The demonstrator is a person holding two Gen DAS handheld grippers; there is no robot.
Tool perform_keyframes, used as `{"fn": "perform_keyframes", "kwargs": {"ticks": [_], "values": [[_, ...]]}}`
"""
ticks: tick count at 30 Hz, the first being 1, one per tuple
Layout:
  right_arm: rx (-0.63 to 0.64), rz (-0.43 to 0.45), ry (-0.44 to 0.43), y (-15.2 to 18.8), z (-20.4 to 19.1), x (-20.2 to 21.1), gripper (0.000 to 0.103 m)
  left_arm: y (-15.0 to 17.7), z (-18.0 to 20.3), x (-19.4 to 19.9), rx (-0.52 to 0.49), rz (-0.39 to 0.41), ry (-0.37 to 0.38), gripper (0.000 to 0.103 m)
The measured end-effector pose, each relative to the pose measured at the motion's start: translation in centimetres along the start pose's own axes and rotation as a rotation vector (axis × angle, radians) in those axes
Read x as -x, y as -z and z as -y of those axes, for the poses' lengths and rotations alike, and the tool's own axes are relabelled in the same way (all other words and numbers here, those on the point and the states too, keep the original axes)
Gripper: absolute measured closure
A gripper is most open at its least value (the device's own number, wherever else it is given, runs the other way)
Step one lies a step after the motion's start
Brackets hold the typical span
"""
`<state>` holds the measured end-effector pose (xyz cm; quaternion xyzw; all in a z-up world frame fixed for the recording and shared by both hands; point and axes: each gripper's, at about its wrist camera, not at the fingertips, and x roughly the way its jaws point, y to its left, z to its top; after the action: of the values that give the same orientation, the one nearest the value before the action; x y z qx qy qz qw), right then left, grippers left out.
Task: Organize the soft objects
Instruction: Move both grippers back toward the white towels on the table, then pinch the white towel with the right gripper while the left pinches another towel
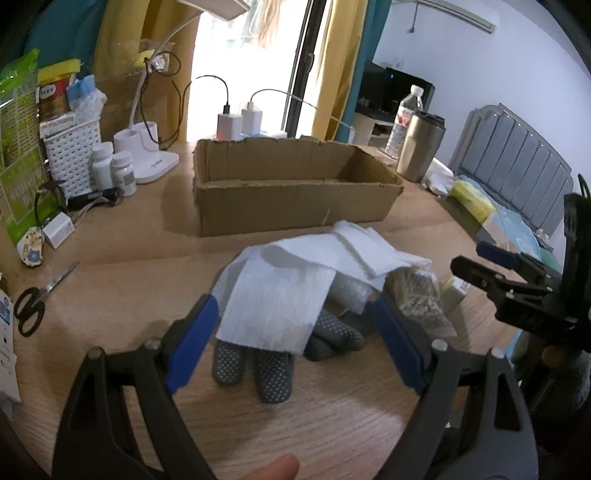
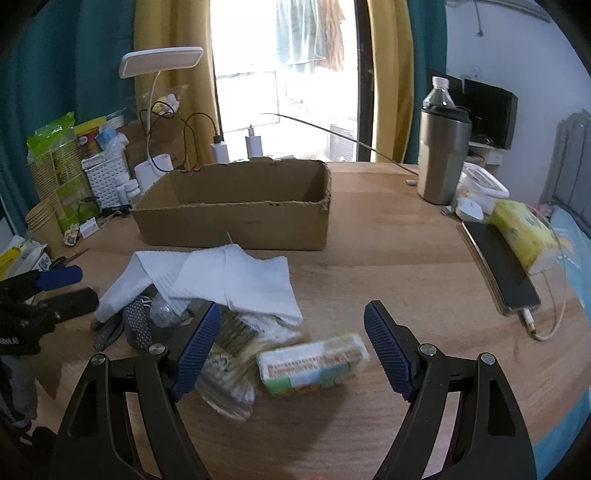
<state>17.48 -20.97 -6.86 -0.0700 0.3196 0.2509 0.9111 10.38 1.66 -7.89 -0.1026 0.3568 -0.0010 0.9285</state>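
My left tongs (image 1: 295, 332), wide open and empty, straddle the white cloth (image 1: 280, 306) at twelve o'clock, long axis running toward the cardboard box (image 1: 295, 206); right tongs (image 2: 291, 347), also open and empty, bracket the tissue pack (image 2: 314, 363).

A bedroom in a home, used as a desk corner. A padded grey headboard (image 1: 517, 166) and blue bedding (image 2: 576, 258) sit just beside the wooden worktop (image 2: 388, 266). Yellow and teal curtains (image 2: 170, 55) frame a glass balcony door (image 2: 288, 92) with laundry (image 2: 306, 33) hanging outside. On the worktop stand a desk lamp (image 2: 159, 62), plugged-in chargers (image 1: 240, 122), pill bottles (image 1: 112, 168), a steel tumbler (image 2: 443, 155), a water bottle (image 1: 404, 122), a tissue pack (image 2: 524, 232) and a charging phone (image 2: 498, 266). A dark screen (image 2: 487, 110) stands on a side cabinet by the wall.
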Motion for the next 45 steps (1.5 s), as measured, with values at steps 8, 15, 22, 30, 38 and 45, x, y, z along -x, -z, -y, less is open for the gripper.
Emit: {"fn": "perform_keyframes", "kwargs": {"ticks": [8,15,22,30,38,45], "values": [[0.04,-0.023,-0.054,-2.0,-1.6,-2.8,0.02,-0.4,-0.3,-1.6,0.007,-0.032,-0.006,0.016],[0.083,-0.091,-0.084,-2.7,-3.0,-5.9,0.02,-0.9,-1.7,-2.6,0.045,-0.049,0.014,0.016],[0.074,-0.138,-0.134,-2.7,-3.0,-7.2,0.034,-1.4,-1.9,-3.8,0.045,-0.072,0.013,0.016],[0.075,-0.135,-0.192,-2.7,-2.9,-6.9,0.076,-1.9,-1.4,-4.6,0.029,-0.088,0.009,0.016],[0.043,-0.09,-0.232,-3.1,-1.3,-5.8,0.096,-2.5,-0.2,-5.1,-0.003,-0.097,-0.006,0.016],[0.05,-0.13,-0.22,-3.1,-0.7,-6.8,0.094,-3.8,0.9,-6.1,-0.037,-0.094,-0.02,0.016]]}}
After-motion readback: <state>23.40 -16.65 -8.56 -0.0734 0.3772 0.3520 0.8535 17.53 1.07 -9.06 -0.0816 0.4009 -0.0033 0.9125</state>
